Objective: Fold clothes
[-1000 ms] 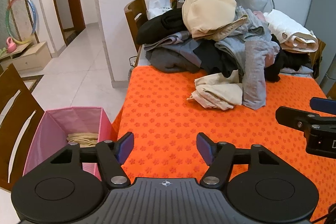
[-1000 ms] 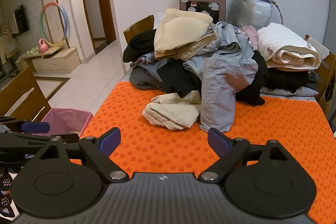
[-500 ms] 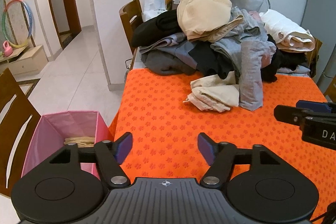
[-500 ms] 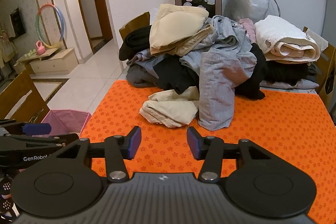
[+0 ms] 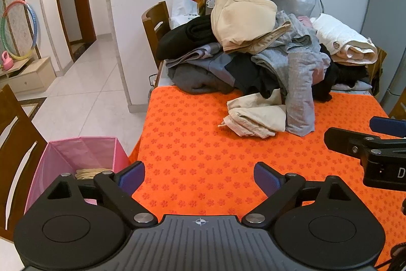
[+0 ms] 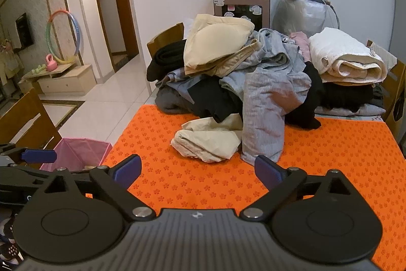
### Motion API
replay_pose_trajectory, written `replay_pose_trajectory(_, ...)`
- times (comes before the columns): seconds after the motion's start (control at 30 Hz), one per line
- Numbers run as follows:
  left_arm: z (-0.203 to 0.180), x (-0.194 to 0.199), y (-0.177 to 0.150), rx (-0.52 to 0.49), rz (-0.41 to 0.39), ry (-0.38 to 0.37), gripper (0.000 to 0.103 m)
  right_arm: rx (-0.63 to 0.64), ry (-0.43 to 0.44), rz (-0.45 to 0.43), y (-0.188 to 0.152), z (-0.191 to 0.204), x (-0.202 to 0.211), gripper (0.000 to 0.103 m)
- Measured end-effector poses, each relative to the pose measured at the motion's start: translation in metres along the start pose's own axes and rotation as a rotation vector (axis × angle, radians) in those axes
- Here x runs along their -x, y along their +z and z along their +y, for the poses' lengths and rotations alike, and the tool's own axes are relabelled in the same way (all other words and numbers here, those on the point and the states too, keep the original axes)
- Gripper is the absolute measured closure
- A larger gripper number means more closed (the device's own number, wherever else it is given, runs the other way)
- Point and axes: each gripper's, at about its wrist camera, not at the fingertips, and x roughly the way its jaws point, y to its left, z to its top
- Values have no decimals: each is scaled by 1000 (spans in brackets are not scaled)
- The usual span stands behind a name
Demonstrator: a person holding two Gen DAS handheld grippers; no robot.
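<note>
So I've got both tools hanging over the bare orange part of the desk (image 5: 192, 144), left tool (image 5: 199, 175) and right tool (image 6: 198, 169) each spread wide and holding nothing. The clothes pile (image 6: 253, 73) sits at the far end, with a cream garment (image 6: 208, 141) and a grey sleeve (image 6: 264, 118) spilling toward me. My worry: that cream piece is tucked under the grey one, so if I pinch and drag it, half the heap probably slides along or topples off the desk edge toward the pink bin (image 5: 83, 154). Grabbing two layers at once would mess up the fold too.
</note>
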Motion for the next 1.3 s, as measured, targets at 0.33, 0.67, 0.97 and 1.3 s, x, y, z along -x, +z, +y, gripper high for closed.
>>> replay_pose_trajectory(0.33, 0, -2, -2, -6, 11, -11, 54, 0, -6, 13, -1, 0, 0, 44)
replay_pose_trajectory(0.67, 2, -3, -1, 8, 3, -34, 15, -4, -10, 6, -1, -1, -3, 10)
replay_pose_trajectory(0.97, 3, -12, 1, 9, 20, -31, 35, -7, -9, 28, 1, -2, -12, 9)
replay_pose_trajectory(1.3, 6, -23, 3, 13, 43, -21, 30, -10, 33, 83, 4, -3, -34, 42)
